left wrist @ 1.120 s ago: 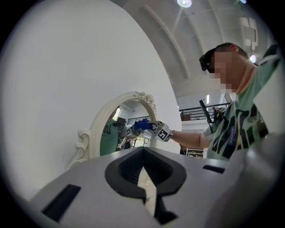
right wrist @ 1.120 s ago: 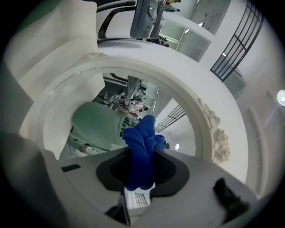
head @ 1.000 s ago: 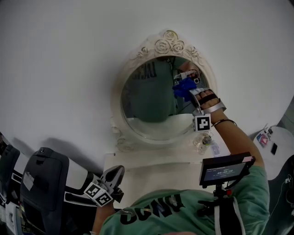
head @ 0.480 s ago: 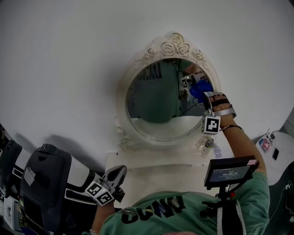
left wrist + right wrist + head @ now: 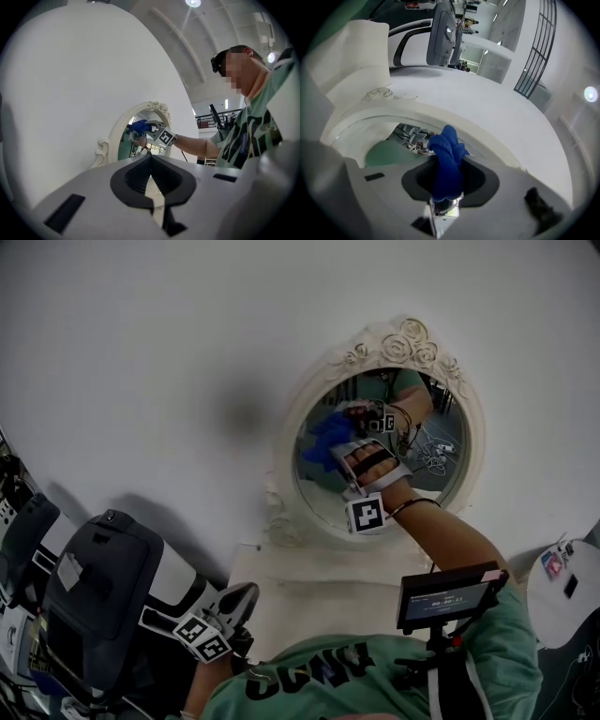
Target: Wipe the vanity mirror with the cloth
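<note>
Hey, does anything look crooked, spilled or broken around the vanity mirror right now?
Nothing stands out. The mirror stands upright, and its frame shows no break. The right tool is shut on the blue cloth, held at the glass. The left tool is shut and empty, down low.

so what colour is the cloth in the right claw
Blue. The cloth shows best in the right gripper view, pinched in the right claw.

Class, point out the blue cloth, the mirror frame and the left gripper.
blue cloth (image 5: 447, 159): right gripper view, fold between the jaws.
mirror frame (image 5: 408, 334): head view, carved roses on top.
left gripper (image 5: 151, 158): left gripper view, tips of its shut jaws.
</note>
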A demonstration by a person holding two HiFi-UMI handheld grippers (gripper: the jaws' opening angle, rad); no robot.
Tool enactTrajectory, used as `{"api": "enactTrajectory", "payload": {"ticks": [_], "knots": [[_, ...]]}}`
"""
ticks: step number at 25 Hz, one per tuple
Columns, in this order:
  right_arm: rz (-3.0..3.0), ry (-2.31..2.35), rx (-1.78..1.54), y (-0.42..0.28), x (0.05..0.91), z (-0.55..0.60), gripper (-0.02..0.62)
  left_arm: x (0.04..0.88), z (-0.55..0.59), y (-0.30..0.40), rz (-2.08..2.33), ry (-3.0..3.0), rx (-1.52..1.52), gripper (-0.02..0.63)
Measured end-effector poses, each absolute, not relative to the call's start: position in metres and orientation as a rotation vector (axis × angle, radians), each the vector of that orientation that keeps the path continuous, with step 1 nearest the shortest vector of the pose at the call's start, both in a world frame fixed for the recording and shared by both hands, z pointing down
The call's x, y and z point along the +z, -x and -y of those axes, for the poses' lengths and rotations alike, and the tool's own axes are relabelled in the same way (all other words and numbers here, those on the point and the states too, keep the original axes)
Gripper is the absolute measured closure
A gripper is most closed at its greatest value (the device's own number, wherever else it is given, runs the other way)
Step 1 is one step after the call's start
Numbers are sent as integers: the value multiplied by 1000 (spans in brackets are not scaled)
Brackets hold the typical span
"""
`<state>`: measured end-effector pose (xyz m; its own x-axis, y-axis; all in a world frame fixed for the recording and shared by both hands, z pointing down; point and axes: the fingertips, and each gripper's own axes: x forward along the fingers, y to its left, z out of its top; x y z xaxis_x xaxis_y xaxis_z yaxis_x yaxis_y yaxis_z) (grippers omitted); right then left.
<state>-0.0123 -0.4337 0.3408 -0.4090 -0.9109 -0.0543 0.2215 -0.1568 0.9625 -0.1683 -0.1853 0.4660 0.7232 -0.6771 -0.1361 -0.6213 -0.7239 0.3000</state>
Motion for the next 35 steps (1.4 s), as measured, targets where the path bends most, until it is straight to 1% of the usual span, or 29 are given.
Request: {"api": "enactTrajectory", "payload": {"ticks": [3, 6, 10, 14, 17, 20, 27, 31, 33, 35], "knots": [[1282, -837, -1742, 57, 342, 443, 502, 467, 181, 186, 1087, -2670, -357, 600], [1283, -809, -1755, 82, 348, 452, 502, 471, 177, 202, 1134, -2649, -372, 600], [1249, -792, -1779, 81, 353, 458, 502, 477, 180, 210, 1145, -2623, -379, 600], [1250, -794, -1754, 62, 355, 459, 502, 473, 191, 192, 1081, -2650, -370, 600], [1241, -818, -1710, 26, 358, 455, 502, 468, 199, 175, 1021, -2685, -356, 600], [1209, -865, -1657, -28, 357, 450, 502, 466, 208, 161, 972, -2705, -341, 600], [1002, -1011, -1489, -191, 345, 433, 502, 464, 223, 118, 830, -2743, -324, 600], [928, -1087, -1341, -275, 345, 426, 502, 463, 227, 98, 766, -2759, -321, 600], [895, -1099, -1318, -296, 345, 423, 502, 464, 229, 92, 743, -2760, -321, 600], [883, -1102, -1311, -300, 346, 424, 502, 464, 230, 87, 727, -2762, -318, 600]]}}
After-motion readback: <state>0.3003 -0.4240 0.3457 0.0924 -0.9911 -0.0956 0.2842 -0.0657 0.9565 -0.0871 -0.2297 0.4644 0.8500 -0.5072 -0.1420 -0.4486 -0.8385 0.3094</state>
